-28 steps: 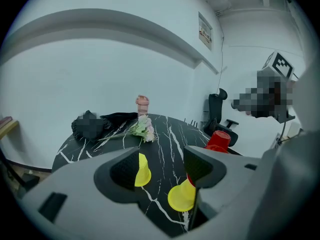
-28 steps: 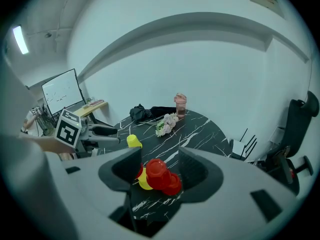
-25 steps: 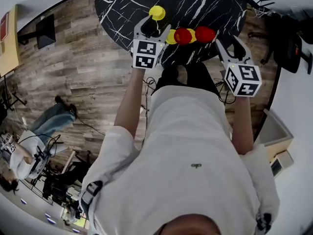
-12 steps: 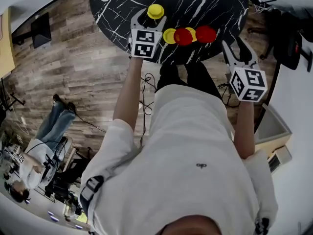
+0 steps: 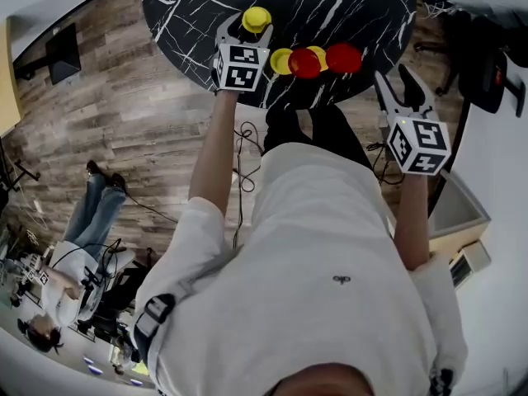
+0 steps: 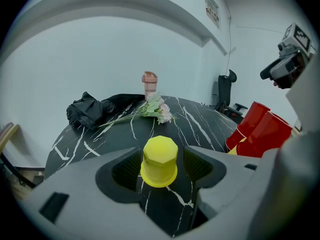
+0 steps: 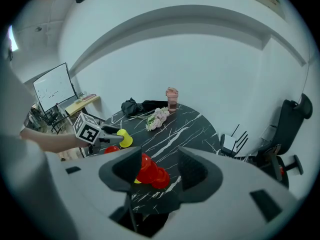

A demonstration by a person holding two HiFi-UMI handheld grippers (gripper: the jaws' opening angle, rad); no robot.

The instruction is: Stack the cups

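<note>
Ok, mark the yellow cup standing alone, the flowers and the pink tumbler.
lone yellow cup (image 6: pixel 159 160), left gripper view, on its side wall.
flowers (image 6: pixel 161 110), left gripper view, on the pink blooms.
pink tumbler (image 6: pixel 149 87), left gripper view, on its body.

Round table (image 5: pixel 355 2), black marble-look top with white veining. On its far side: a bundle of pale flowers (image 6: pixel 154 109) lying flat; a pink tumbler (image 6: pixel 149 84) upright just behind them; a crumpled black cloth (image 6: pixel 89 111) beside them. Wood-plank floor (image 5: pixel 140 130) with a cable (image 5: pixel 245 143) trailing across it. Black office chair (image 7: pixel 291 129) near the table. Whiteboard (image 7: pixel 52 90) by the wall. One person (image 5: pixel 91 209) seated, well apart from the table.
</note>
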